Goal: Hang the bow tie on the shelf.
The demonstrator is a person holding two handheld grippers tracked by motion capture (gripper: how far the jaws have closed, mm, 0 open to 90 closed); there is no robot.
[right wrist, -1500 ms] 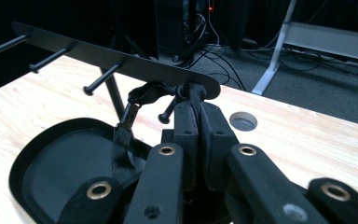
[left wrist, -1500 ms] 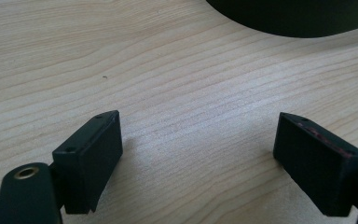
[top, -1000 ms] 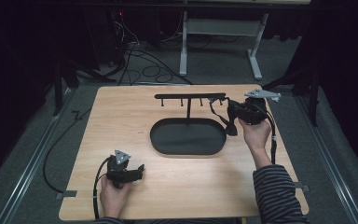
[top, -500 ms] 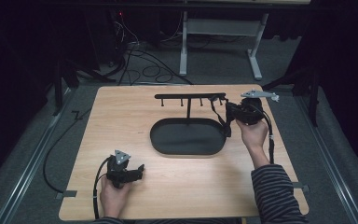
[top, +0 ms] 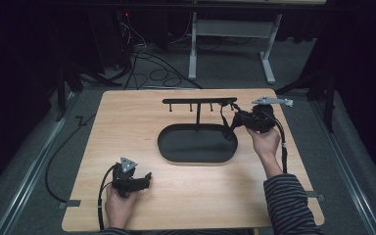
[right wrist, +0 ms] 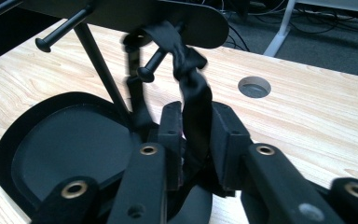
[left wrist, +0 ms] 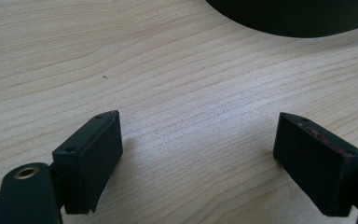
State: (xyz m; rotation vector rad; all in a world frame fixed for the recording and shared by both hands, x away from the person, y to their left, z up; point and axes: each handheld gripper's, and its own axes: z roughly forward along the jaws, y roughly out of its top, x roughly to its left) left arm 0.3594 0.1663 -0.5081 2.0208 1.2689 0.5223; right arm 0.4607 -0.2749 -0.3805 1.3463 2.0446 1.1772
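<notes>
A light wooden table (top: 127, 127) is spread across the middle of the high view, with dark floor and loose cables behind it at the top of the frame. At the centre of the table a black oval tray (top: 196, 144) is set, and from it a thin post rises to a black peg rail (top: 199, 101) running left to right just above the tray.

At the right of the frame, the right gripper (top: 236, 119) is held up by the rail's right end, a bit further left and closer to the rail than it was a second ago. In the right gripper view, a black strap (right wrist: 193, 88) is pinched between the jaws, which are nearly closed on it; the strap's loop is draped up by the pegs under the rail's end, though whether it's actually hooked on a peg can't be told, since that bit is blurred. A round hole (right wrist: 254, 87) in the tabletop is seen at the right of that view.

At the lower left of the high view, the left gripper (top: 147, 178) is rested on the table in the person's hand, unchanged from the earlier frames. Its jaws are spread wide with nothing between them but bare wood, and the tray's edge is caught at the top of the left gripper view.
</notes>
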